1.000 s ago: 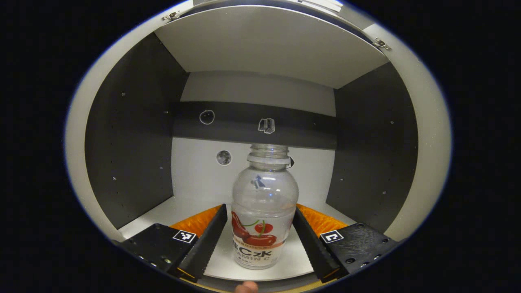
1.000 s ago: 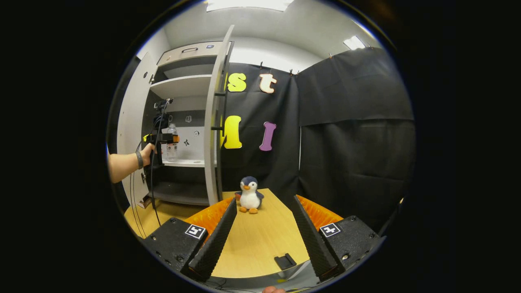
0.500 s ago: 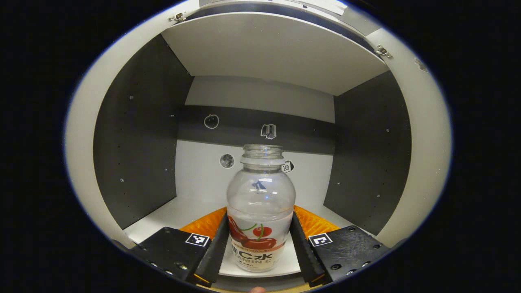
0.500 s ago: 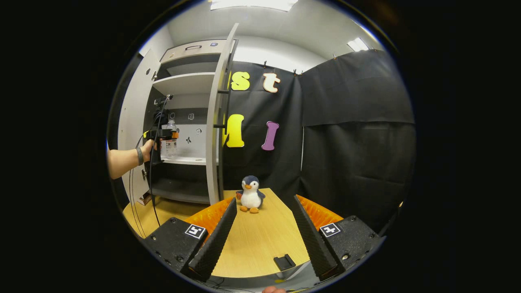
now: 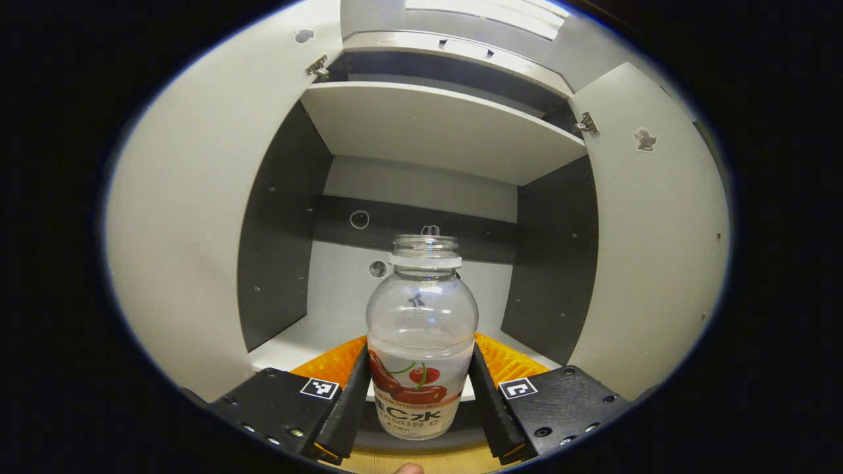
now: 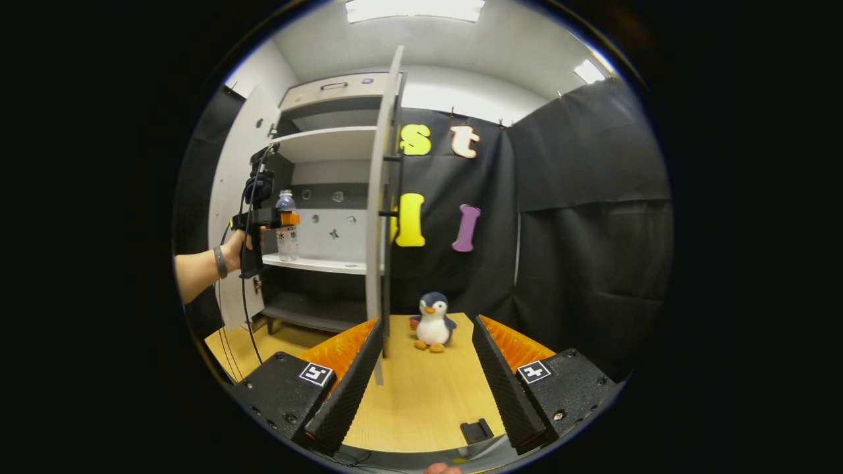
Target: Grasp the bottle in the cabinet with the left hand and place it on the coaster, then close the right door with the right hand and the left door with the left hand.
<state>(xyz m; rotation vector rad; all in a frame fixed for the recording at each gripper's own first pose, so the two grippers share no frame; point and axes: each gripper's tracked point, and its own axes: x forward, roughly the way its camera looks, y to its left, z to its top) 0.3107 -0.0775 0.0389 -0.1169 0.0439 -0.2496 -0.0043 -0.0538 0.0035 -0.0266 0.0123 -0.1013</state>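
Left gripper (image 5: 421, 395) clamped on the bottle (image 5: 421, 329), both jaws pressed against its labelled lower half, bottle upright and uncapped. Held just in front of the cabinet (image 5: 435, 125), out past the front edge of the pale shelf (image 6: 316, 263), between the left door (image 5: 191, 230) and the right door (image 5: 652, 250), both swung open. In the right gripper view, a hand (image 6: 238, 247) grips the left gripper's handle, bottle raised clear of the shelf. Right gripper (image 6: 425, 388) low over the wooden surface (image 6: 421, 395), jaws spread wide, nothing between them. Penguin plush toy (image 6: 433, 322) standing on the surface, near the right door's edge.
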